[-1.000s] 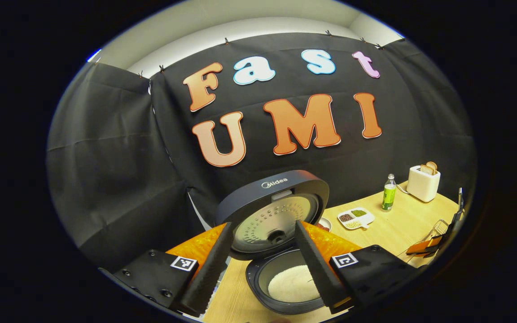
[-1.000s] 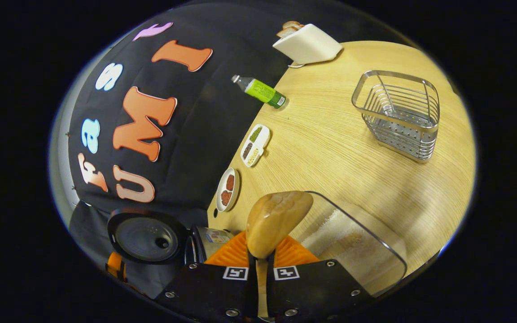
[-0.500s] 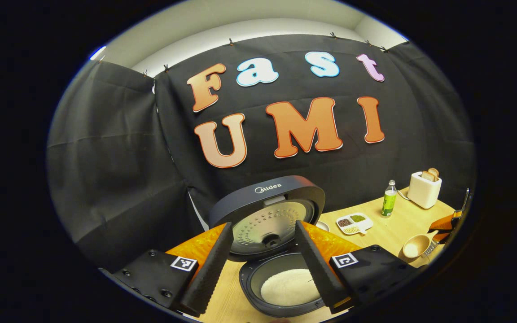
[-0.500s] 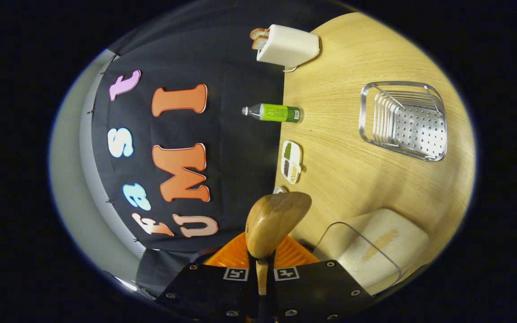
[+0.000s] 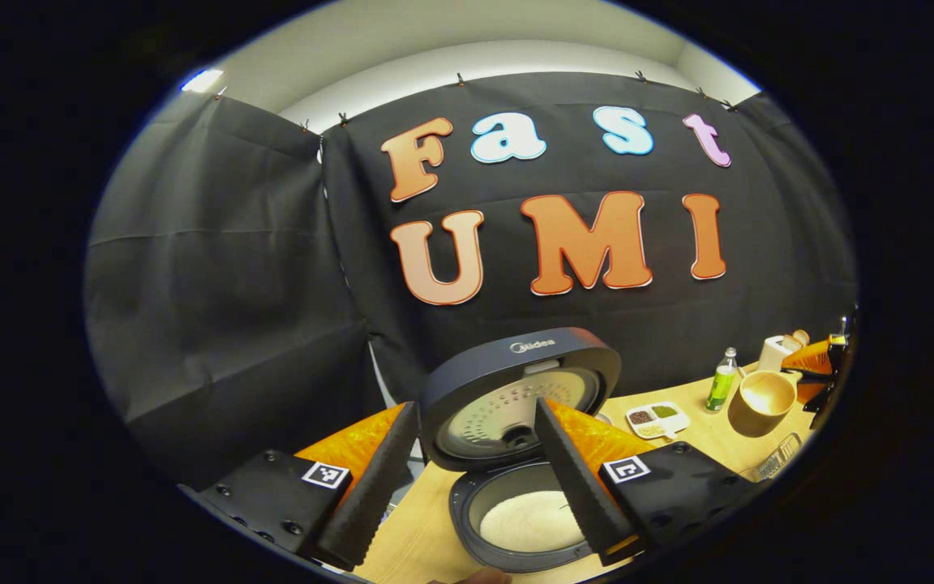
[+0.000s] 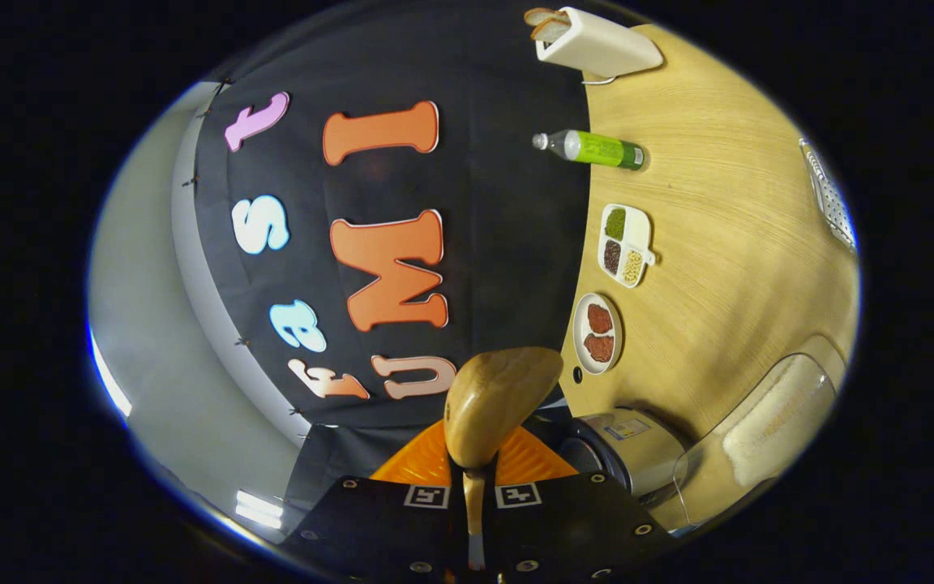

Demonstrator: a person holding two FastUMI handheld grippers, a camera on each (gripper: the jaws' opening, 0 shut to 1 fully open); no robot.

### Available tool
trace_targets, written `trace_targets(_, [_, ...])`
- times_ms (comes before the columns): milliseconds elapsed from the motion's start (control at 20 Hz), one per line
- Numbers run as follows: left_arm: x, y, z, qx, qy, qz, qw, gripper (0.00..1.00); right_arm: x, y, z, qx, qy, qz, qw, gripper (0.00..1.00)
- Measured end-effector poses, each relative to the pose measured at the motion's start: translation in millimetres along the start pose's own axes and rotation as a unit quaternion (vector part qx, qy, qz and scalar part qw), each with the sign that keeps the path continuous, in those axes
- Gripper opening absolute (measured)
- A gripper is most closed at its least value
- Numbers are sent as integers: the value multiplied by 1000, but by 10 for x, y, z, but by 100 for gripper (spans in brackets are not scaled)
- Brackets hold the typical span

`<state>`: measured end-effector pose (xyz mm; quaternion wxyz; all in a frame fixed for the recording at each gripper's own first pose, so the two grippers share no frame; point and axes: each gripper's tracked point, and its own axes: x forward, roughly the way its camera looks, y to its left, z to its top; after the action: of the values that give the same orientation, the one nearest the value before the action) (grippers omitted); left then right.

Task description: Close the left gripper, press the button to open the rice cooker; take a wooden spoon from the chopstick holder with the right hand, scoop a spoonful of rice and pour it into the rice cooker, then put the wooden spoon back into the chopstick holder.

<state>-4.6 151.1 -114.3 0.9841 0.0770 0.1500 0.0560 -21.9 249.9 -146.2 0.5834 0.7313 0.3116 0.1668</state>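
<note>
Nearest in the left gripper view, my left gripper (image 5: 475, 495) has its fingers spread wide apart, holding nothing. Between and just beyond them I see the rice cooker (image 5: 516, 454) on the wooden table (image 5: 426, 535), lid raised upright, white rice (image 5: 528, 523) lying in the inner pot. Farther right stand a divided dish (image 5: 655, 417) and a green bottle (image 5: 721, 380). Beyond them my right gripper (image 5: 820, 373) holds the wooden spoon (image 5: 763, 396) above the table, bowl facing the camera.

In the right gripper view, my right gripper (image 6: 475, 495) is clamped on the spoon's handle, the bowl (image 6: 499, 397) just ahead. Behind it I see the rice cooker body, then a clear rice container (image 6: 767, 422), a small plate (image 6: 597, 332), and a toaster (image 6: 593, 45) farthest off.
</note>
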Motion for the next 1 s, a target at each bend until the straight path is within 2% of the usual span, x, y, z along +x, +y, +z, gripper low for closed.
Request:
trace_targets(50, [-21, 43, -50, 5, 6, 5, 1000, 91, 92, 35, -67, -9, 12, -4, 1000, 6])
trace_targets(100, [-56, 106, -95, 8, 9, 14, 1000, 100, 189, 59, -127, -19, 23, -8, 1000, 6])
trace_targets(300, [-192, 372, -243, 7, 26, 50, 998, 99, 546, 135, -412, -50, 65, -18, 996, 6])
trace_targets(400, [-257, 507, -318, 3, 34, 69, 997, 99, 692, 94, -549, -99, 73, -36, 992, 6])
trace_targets(550, [-315, 670, -394, 4, 42, 92, 995, 99, 853, 96, -744, -180, 87, -52, 978, 6])
trace_targets(800, [-374, 797, -456, 8, 50, 106, 993, 99, 1092, 170, -915, -315, 75, -67, 944, 6])
trace_targets(1000, [-313, 865, -503, 15, 54, 113, 992, 99, 1258, 261, -1055, -421, 68, -58, 902, 6])
